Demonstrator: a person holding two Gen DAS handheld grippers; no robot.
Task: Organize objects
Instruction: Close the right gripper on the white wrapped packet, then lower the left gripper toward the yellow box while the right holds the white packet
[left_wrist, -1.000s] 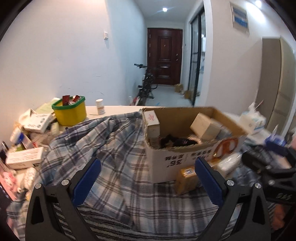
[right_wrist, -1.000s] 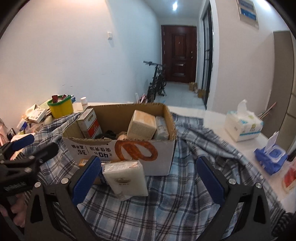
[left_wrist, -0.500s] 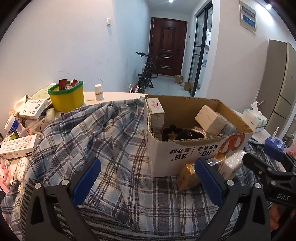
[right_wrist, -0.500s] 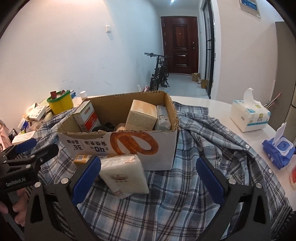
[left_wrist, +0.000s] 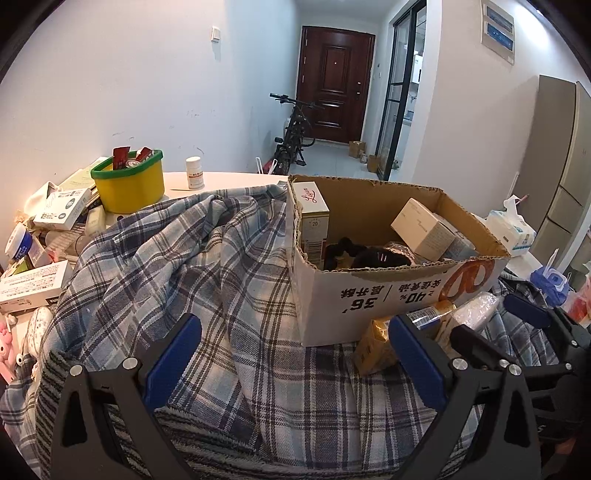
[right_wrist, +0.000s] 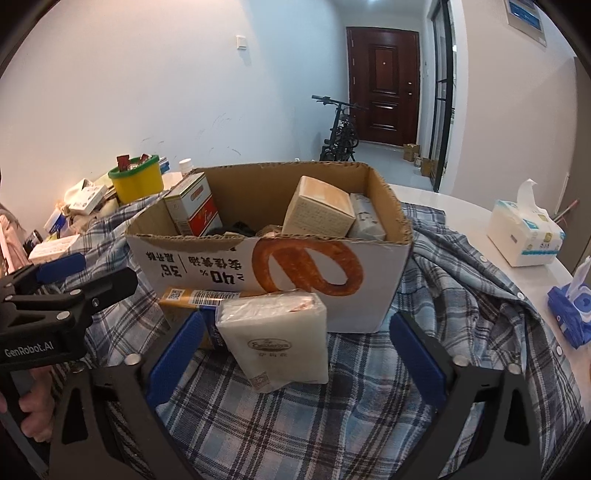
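Left gripper (left_wrist: 295, 354) jaws wide over plaid shirt (left_wrist: 177, 266) at lower left, cardboard box (right_wrist: 273, 258) centre frame with white tissue pack (right_wrist: 277, 343) leaning on its front, right gripper (right_wrist: 295, 354) wide, just been closing slightly, pack between pads untouched.

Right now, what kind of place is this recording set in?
Most likely a home, a table near the entrance hallway. A dark wooden front door closes the corridor with a bicycle parked before it, and the table holds a plaid shirt, a cardboard box and a tissue pack.
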